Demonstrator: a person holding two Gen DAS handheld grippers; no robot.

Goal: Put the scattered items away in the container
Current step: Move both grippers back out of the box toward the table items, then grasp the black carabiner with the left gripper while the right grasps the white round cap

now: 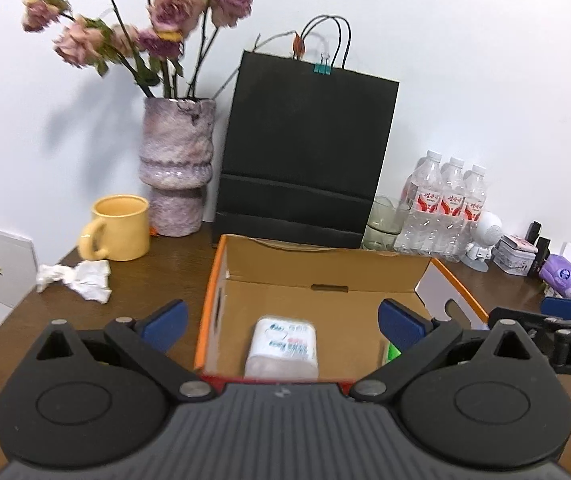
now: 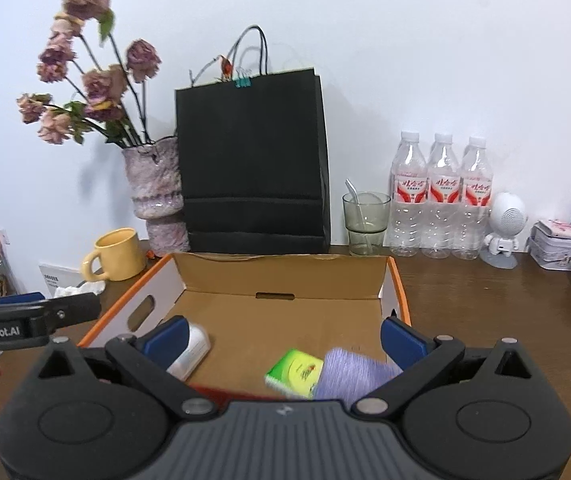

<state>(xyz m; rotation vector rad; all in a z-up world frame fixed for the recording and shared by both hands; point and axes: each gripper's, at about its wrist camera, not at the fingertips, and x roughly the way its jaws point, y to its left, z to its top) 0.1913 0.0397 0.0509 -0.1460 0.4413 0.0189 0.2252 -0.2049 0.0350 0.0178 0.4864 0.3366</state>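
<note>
Left claw [image 1: 283,322], blue pads spread wide and holding nothing, poised over the near edge of the open cardboard box [image 1: 325,276]. Right claw [image 2: 285,338], likewise spread wide and empty, over the same box [image 2: 285,276] from the other side. Inside the box: a white tissue pack [image 1: 282,346] lying flat on the floor near the front wall; in the right wrist view it appears beside the left pad [image 2: 189,350], with a green packet [image 2: 294,372] and a blurred purple item [image 2: 353,374] touching each other toward the right. On the brown surface [image 1: 157,276] left of the box lie crumpled white tissue [image 1: 79,278] and a yellow mug [image 1: 119,227]. Behind the box stand a vase of dried roses [image 1: 175,168], a black paper bag [image 1: 305,152], a glass [image 2: 365,222] and three water bottles [image 2: 441,196].
</note>
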